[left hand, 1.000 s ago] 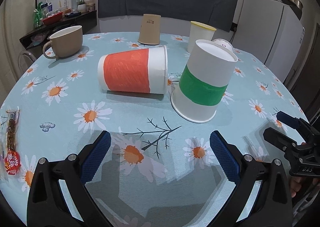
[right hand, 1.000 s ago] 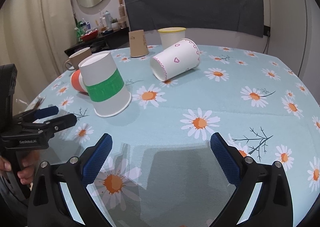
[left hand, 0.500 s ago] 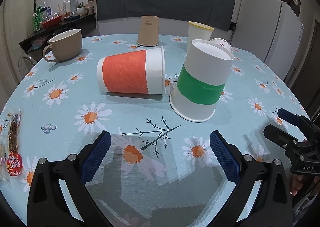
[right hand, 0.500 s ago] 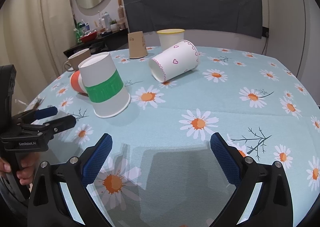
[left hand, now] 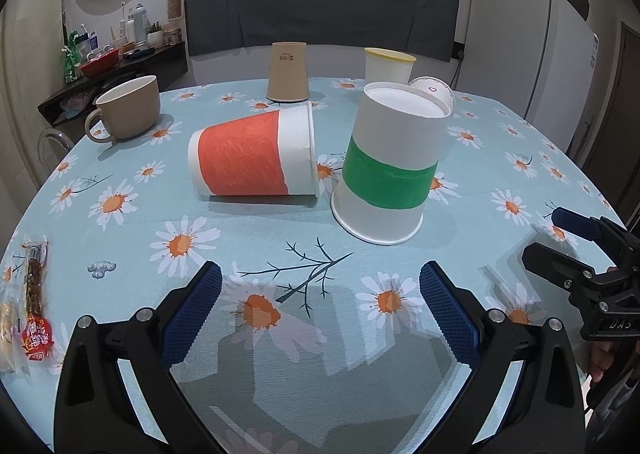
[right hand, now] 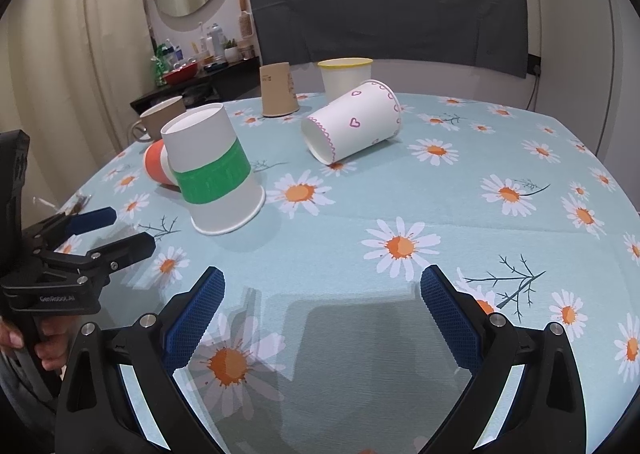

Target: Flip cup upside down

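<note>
Your table (left hand: 520, 157), under its daisy cloth, carried everything. The green-banded cup (left hand: 390, 169) stood on it mouth down, near the middle, just beside the orange cup (left hand: 252, 159) lying on its side. The heart cup (right hand: 352, 125) lay on its side farther back, well apart from your tools. Your left gripper (left hand: 320, 306) was spread wide and held nothing. Your right gripper (right hand: 322, 310) was likewise spread wide, gripping nothing, with bare cloth between its fingers.

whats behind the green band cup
From the left wrist view, the green band cup hides most of the heart-pattern cup, which lies on its side. The yellow-rimmed cup stands farther back.
</note>
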Tool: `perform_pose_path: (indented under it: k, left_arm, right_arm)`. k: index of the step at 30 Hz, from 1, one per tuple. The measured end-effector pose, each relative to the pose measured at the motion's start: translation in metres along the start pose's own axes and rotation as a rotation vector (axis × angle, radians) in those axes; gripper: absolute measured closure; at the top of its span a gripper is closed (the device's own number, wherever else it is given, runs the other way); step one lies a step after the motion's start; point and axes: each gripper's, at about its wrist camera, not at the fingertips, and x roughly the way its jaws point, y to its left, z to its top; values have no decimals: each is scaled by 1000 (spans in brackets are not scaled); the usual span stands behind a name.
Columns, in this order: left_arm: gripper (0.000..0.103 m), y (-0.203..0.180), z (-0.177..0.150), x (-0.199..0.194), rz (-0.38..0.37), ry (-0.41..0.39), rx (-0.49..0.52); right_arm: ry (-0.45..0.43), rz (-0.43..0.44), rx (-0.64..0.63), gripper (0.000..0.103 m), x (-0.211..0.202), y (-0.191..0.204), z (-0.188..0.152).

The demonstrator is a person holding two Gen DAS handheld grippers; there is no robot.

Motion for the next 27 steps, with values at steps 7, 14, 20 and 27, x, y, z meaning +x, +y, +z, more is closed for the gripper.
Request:
perform_pose_path:
  k: [7,14,20,27]
  left_arm:
    - [6,5,0,1,-2,1,-29]
    - [6,5,0,1,-11,0,-23]
    - [6,4,-1,0,-7,-5,-19]
    - [6,2,-2,-2,3,-17,-17]
  right_arm:
    - [2,6,-1,8,1,1,-1]
    - [9,9,1,8,2,1,-1]
    - [10,9,1,8,2,0,-1]
    - [-1,12,6,8,1,0,-2]
